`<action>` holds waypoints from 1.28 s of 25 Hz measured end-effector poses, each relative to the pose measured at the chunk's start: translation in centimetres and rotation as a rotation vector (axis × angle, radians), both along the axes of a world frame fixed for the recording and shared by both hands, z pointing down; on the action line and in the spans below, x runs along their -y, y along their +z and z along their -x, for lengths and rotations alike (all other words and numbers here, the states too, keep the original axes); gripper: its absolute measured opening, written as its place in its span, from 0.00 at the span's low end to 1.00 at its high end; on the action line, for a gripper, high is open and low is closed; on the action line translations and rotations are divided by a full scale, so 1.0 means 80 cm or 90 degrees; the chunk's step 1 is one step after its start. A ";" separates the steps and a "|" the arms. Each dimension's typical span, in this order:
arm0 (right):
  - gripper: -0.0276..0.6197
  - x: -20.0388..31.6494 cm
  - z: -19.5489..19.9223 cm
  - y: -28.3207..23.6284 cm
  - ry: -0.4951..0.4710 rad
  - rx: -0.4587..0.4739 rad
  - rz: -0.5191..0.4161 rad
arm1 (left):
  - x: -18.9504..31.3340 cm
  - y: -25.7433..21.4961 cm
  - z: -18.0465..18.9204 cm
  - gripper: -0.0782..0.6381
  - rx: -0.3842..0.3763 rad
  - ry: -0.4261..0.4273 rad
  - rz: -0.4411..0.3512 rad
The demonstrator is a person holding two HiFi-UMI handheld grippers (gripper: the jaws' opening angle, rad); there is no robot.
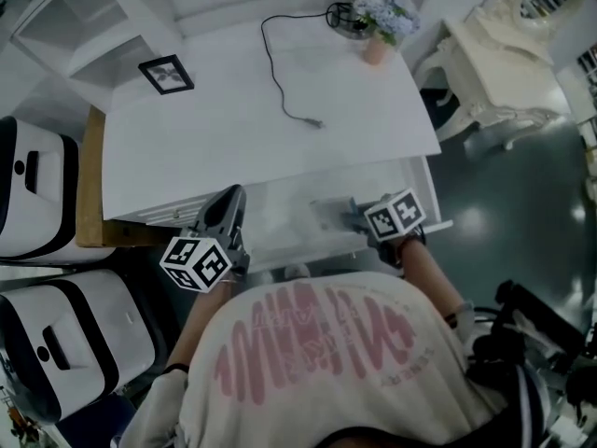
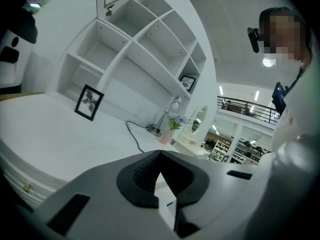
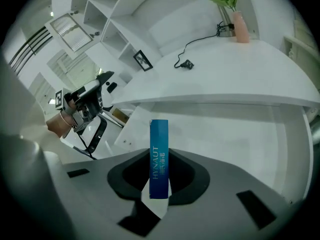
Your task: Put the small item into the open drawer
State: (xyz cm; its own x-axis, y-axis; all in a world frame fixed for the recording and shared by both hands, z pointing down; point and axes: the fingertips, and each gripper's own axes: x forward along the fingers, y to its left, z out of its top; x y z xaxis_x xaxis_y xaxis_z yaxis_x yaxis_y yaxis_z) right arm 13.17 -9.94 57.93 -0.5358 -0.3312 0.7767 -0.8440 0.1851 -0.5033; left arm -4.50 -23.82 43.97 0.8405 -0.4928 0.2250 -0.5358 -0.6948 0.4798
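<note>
The right hand-held gripper (image 3: pixel 159 184) is clenched on the small item, a slim blue box (image 3: pixel 159 159). Its jaws press the box's lower end from both sides. The box's long axis runs straight out along the jaws, so its free end leads the way forward and down.

Just past that free end lies the bare white floor of the open drawer (image 3: pixel 230 134), tucked under the edge of the table (image 3: pixel 240 74). The drawer is therefore dead ahead of and below the box, not off to either side. In the head view the right hand-held gripper (image 1: pixel 353 213) hangs over the right part of the drawer (image 1: pixel 280 215), inside its front rim. The box itself is too blurred to pick out there.

The left hand-held gripper (image 2: pixel 160 156) is closed with its jaw tips meeting and nothing between them. It sits at the drawer's left front corner (image 1: pixel 229 215), well apart from the box. The right hand is the one placed to do the job. The coming move probably needs only a short drop along the box's own axis, then letting go.

Farther back, the table (image 1: pixel 233 129) carries a loose cable (image 1: pixel 275 73), a picture frame (image 1: pixel 166 74) and a vase of flowers (image 1: pixel 376 45), all well clear of the drawer.
</note>
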 end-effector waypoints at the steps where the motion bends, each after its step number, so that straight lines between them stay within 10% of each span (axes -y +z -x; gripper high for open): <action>1: 0.18 0.000 0.001 0.007 -0.009 0.000 0.010 | 0.003 0.000 0.001 0.15 -0.002 -0.004 0.000; 12: 0.18 -0.010 -0.029 0.050 -0.098 -0.078 0.063 | -0.011 -0.003 0.010 0.15 -0.005 -0.051 -0.007; 32: 0.31 -0.010 -0.075 0.091 -0.187 -0.032 0.052 | -0.101 -0.010 0.076 0.15 -0.010 -0.283 0.013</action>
State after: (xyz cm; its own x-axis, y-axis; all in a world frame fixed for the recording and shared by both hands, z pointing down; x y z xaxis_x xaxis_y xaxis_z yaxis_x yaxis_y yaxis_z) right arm 19.17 -9.11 65.17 -0.5601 -0.1034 0.8220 -0.7844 0.3855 -0.4859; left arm -10.59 -15.73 43.17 0.5511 -0.8029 0.2271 -0.7727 -0.3883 0.5021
